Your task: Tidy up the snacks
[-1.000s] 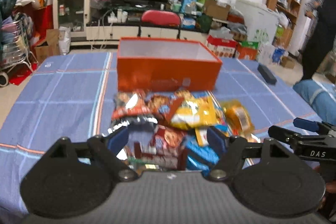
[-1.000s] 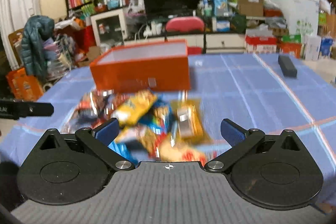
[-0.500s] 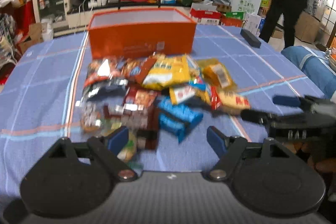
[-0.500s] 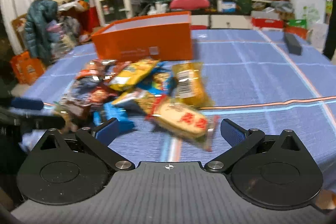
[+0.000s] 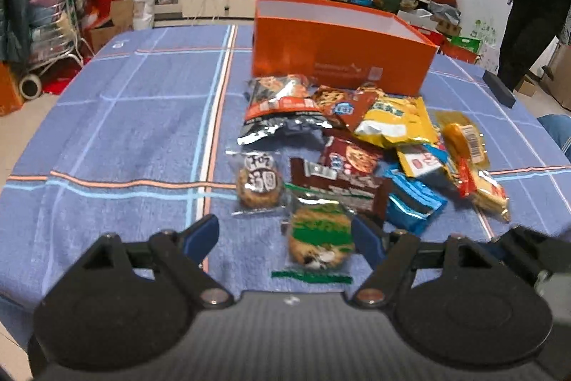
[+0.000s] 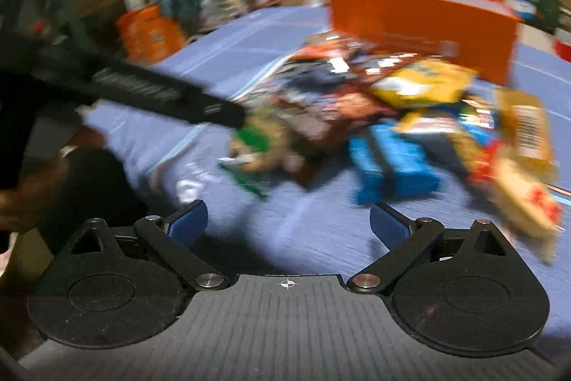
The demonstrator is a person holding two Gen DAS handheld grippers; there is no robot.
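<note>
1. Left claw (image 5: 285,234) stood wide over the green-striped cookie packet (image 5: 319,234), pads not pressing it.
2. Right claw (image 6: 288,220) was wide, jaws just closing slightly, nothing between them.
3. Snack pile (image 5: 360,145) lay on the table (image 5: 125,116), just near of the orange box (image 5: 339,49).

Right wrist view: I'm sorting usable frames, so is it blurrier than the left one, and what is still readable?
Right wrist view: heavy motion smear over the snack pile and orange box; only the right hand-held gripper is crisp. Left wrist view: mostly sharp, green-striped cookie packet clear, slight softness at the far right edge, fisheye bending the tablecloth lines.
</note>
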